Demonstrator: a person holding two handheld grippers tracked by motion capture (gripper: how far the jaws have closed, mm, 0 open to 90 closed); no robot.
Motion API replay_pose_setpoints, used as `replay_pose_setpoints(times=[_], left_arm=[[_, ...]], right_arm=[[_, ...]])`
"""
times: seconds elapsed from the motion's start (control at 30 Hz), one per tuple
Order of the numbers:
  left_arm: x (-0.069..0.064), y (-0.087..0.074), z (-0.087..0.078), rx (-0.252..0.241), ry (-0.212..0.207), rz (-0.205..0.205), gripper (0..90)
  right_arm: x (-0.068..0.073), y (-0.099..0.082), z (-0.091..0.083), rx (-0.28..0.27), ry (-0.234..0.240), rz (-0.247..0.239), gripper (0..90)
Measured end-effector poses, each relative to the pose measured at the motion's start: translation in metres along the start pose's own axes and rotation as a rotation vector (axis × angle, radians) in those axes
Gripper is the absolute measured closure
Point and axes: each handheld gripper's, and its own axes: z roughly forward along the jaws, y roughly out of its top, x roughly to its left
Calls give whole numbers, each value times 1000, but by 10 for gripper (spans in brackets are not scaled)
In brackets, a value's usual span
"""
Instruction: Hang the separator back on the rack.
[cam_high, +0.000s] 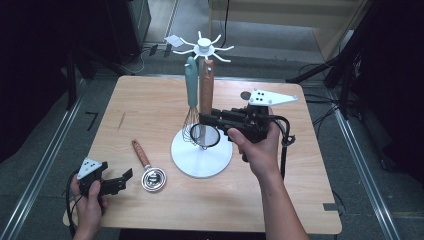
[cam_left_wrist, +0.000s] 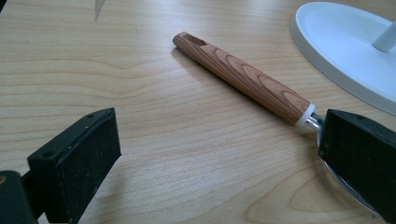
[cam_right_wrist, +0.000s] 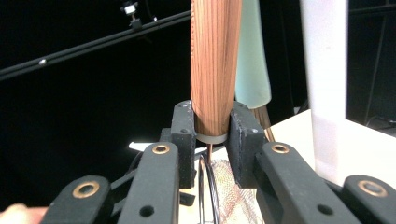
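1. Resting at the near left corner of the table (cam_high: 150, 95), the left gripper (cam_high: 120, 179) has its jaws apart, nothing between them.
2. Just right of it lies a wooden-handled strainer (cam_high: 147, 167), flat on the wood.
3. Farther in, the right gripper (cam_high: 204, 119) is clamped on the wooden-handled sieve (cam_high: 206, 87), near the handle's lower end.
4. That sieve hangs upright on the white rack (cam_high: 202, 155), beside a teal-handled whisk (cam_high: 191, 85).

Rack (cam_high: 202, 162): all white, base and hooks. Whisk (cam_high: 191, 82) handle teal, wires dark. Strainer (cam_high: 206, 90) handle reddish-brown woodgrain, grey collar. Spoon (cam_high: 148, 167): same woodgrain handle, white collar, shiny steel bowl. Table (cam_high: 150, 105) light wood, wavy grain.
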Motion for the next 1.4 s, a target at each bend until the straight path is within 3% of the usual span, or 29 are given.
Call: replay_pose_setpoints(times=[0.07, 0.17, 0.5, 0.77, 0.87, 0.97, 1.13, 1.27, 1.3, 1.4], left_arm=[[0, 0, 0, 0, 0, 1, 0], [0, 0, 0, -1, 0, 1, 0], [0, 0, 0, 3, 1, 2, 0], [-2, 0, -1, -3, 6, 23, 0], [-3, 0, -1, -9, 9, 28, 0], [-4, 0, 0, -5, 10, 37, 0], [-3, 0, 0, -7, 8, 36, 0], [-3, 0, 0, -6, 7, 34, 0], [-3, 0, 0, -6, 7, 35, 0], [-3, 0, 0, -5, 7, 36, 0]], right_arm=[[-1, -2, -1, -15, -29, -6, 738], [1, -3, -4, -43, -112, -30, 605], [8, -12, -14, -89, -261, -96, 561], [11, -27, -21, -63, -371, -154, 536], [12, -33, -23, -56, -390, -165, 559], [12, -32, -25, -69, -416, -182, 679], [14, -20, -27, -138, -455, -207, 900], [18, -9, -20, -186, -482, -246, 900], [18, -6, -17, -194, -495, -280, 900], [21, 1, -9, -204, -561, -325, 900]])
